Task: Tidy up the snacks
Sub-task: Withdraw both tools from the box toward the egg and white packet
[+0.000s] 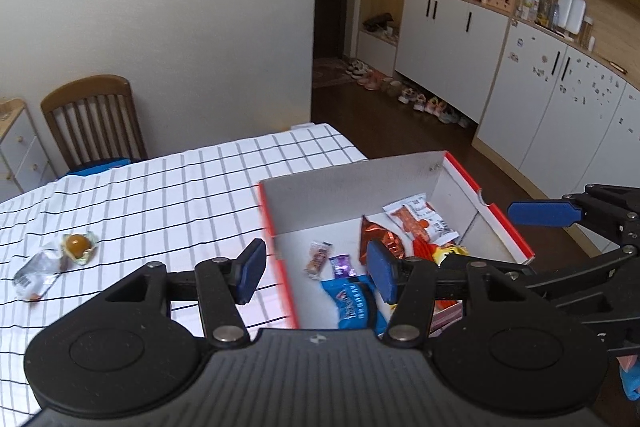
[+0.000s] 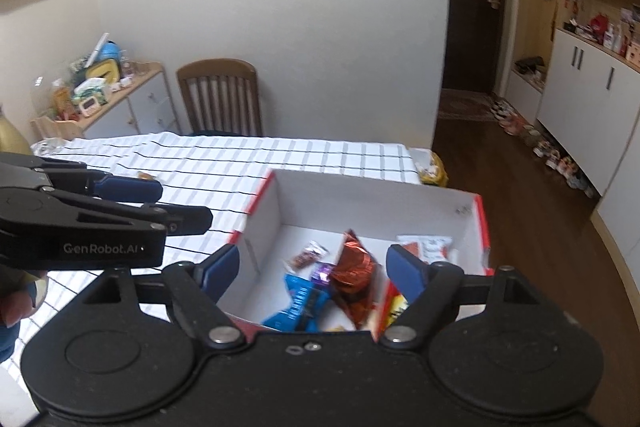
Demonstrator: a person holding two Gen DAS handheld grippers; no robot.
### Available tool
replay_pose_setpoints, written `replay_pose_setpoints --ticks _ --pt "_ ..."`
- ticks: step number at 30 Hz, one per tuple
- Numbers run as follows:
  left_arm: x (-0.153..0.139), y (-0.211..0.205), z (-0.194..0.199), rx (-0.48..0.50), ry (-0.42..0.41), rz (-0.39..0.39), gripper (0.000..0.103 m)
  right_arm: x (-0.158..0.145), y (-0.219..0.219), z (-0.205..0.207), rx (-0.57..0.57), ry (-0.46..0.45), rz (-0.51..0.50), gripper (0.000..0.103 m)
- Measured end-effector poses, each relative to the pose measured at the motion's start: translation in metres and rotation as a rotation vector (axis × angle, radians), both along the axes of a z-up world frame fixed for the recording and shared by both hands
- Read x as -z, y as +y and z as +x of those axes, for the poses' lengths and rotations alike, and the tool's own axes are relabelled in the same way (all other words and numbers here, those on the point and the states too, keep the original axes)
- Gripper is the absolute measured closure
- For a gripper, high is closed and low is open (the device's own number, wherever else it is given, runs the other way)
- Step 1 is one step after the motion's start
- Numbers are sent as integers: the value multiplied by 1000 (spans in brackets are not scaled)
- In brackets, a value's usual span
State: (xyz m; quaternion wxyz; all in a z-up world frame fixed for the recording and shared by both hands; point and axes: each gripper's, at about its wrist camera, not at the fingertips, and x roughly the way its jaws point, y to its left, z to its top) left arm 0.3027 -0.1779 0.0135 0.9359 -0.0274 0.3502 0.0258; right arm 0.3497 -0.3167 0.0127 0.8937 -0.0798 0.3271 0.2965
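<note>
- Nearest the lens, the left gripper hangs with its jaws spread wide and nothing between them, straddling the near-left wall of the box; that reads as a tool free for another pick.
- Far over by the table's left edge lie two loose snacks on the checked tablecloth: a silver wrapper and, just beside it, an orange round sweet in pale paper. By my reading these are what is left to gather.
- Inside the box the collected snacks sit heaped toward its near-right corner: a small candy, a purple candy, a blue packet, a copper-red foil bag and a white-and-orange packet. Something yellow shows under them, too hidden to name.
- The right gripper hovers above the box's near edge, jaws apart and empty, pointing down into it.
- A hand grips the left tool's handle at the right wrist view's left edge.
</note>
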Motion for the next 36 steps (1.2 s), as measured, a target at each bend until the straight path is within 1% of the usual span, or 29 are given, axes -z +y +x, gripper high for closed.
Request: replay_pose_setpoints --ticks 3,8,10,11,12,20,22,24,28,30,33,36 --pt "-4 12 -12 -20 -16 7 43 -5 11 -5 -21 -7 7 20" --pt "-9 37 -31 -41 -42 1 42 -10 34 -15 -46 -11 9 19" --pt "-10 48 -37 -47 -48 1 39 -10 46 -19 -52 -10 8 15" --pt "-10 55 -40 -51 -53 -3 36 -11 52 -21 -55 -10 10 14" --pt "-10 62 -44 -54 -58 -7 35 -11 57 -22 -59 -11 11 14" --pt "-9 118 -69 -59 -69 -18 35 -12 110 -39 -77 -8 19 7" --pt "-8 134 -75 -58 -72 -17 35 -10 124 -44 -80 -5 19 7" --pt "-7 149 -81 -55 -77 -17 28 -8 138 -48 -86 2 20 6" --pt "-2 180 -92 -49 -85 -13 27 -3 171 -56 -84 -2 20 0" --pt "1 196 -94 -49 -86 -22 26 -1 186 -59 -85 -1 20 0" --pt "7 220 -98 -54 -90 -25 21 3 207 -62 -92 11 26 0" --pt "14 244 -100 -55 -90 -27 21 7 227 -62 -96 15 25 0"
